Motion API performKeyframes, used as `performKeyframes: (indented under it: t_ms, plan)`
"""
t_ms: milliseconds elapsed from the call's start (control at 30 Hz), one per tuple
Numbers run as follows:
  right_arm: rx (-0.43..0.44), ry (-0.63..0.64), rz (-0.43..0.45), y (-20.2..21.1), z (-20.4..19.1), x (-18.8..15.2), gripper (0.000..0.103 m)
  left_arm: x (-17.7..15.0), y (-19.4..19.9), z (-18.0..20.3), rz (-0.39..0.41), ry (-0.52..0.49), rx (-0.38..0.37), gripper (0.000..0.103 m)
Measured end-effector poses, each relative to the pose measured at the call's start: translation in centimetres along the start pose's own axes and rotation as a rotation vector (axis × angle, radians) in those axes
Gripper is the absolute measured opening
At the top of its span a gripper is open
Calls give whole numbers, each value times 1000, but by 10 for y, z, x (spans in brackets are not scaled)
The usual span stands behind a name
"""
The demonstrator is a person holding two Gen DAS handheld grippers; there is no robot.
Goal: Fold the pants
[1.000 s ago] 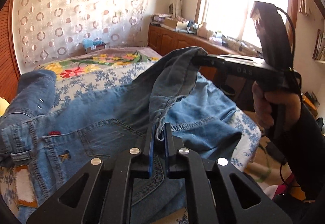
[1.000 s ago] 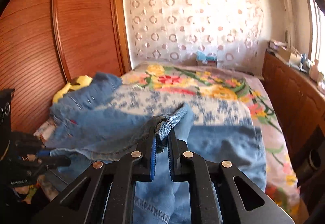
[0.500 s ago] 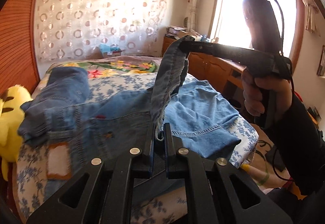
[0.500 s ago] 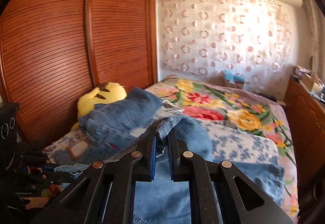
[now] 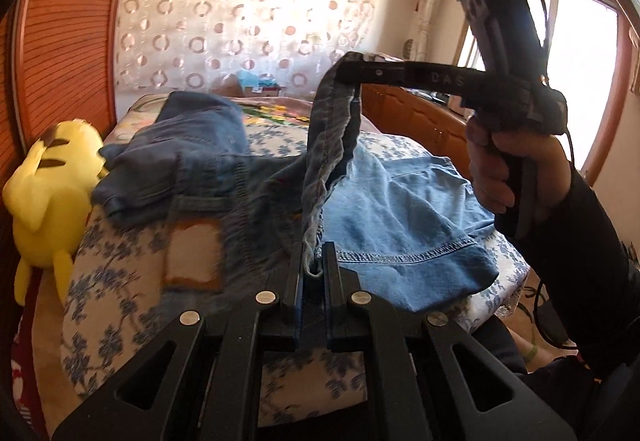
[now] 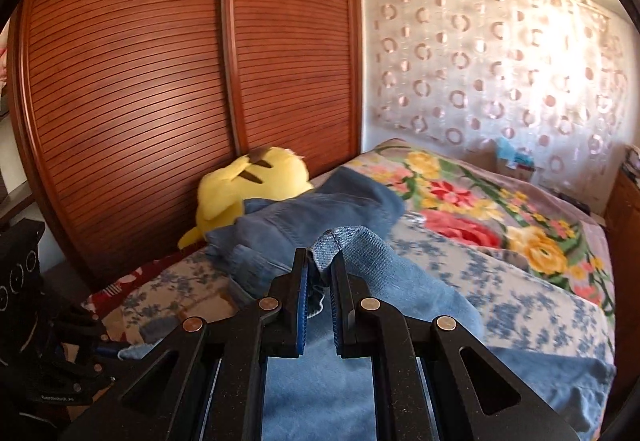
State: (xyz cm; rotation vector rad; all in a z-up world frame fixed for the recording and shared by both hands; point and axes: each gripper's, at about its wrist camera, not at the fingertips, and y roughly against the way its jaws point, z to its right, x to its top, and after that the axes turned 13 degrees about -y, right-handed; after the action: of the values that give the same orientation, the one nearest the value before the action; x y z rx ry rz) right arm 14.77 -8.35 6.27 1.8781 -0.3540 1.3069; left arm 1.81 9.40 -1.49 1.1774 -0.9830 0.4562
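Observation:
Blue denim pants (image 5: 404, 209) lie spread over a bed with a flowered cover (image 5: 116, 281). My left gripper (image 5: 313, 255) is shut on a hem edge of the pants at the near side. The same hem band (image 5: 328, 129) rises taut to my right gripper (image 5: 350, 71), held up by a hand (image 5: 504, 169) at the right. In the right wrist view my right gripper (image 6: 319, 261) is shut on a folded denim edge (image 6: 340, 241), with the rest of the pants (image 6: 320, 209) bunched beyond it.
A yellow plush toy (image 5: 48, 185) lies at the bed's left edge against a slatted wooden wardrobe (image 6: 160, 81). A patterned curtain (image 5: 240, 21) hangs behind the bed. A wooden cabinet (image 5: 420, 117) and a window stand to the right.
Both grippers have swung leftward over the bed with the hem stretched between them. The plush toy and the wardrobe have come into view. The right gripper is higher.

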Motion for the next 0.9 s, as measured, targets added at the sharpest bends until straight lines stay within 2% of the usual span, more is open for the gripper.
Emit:
performKeyframes:
  t_ms: [300, 433, 467, 500, 533, 600, 767, 900]
  plan:
    - [48, 12, -78, -44, -9, 12, 10, -23, -7, -15, -46, 44, 14, 9]
    - [41, -8, -99, -47, -1, 14, 17, -24, -7, -15, -52, 41, 15, 9]
    - [45, -13, -98, -43, 2, 15, 19, -25, -8, -16, -54, 45, 16, 9]
    - [48, -23, -90, -40, 6, 17, 25, -26, -6, -18, -55, 47, 15, 9]
    - [53, -31, -79, -37, 9, 18, 36, -27, -6, -20, -58, 48, 16, 9]
    - [55, -51, -56, -29, 17, 20, 45, -29, -7, -21, -66, 49, 19, 9]
    - [23, -69, -29, -7, 30, 15, 45, -30, -8, -25, -75, 60, 27, 9]
    - [-31, -65, -29, 12, 37, -5, 45, -28, -9, -30, -89, 69, 45, 17]
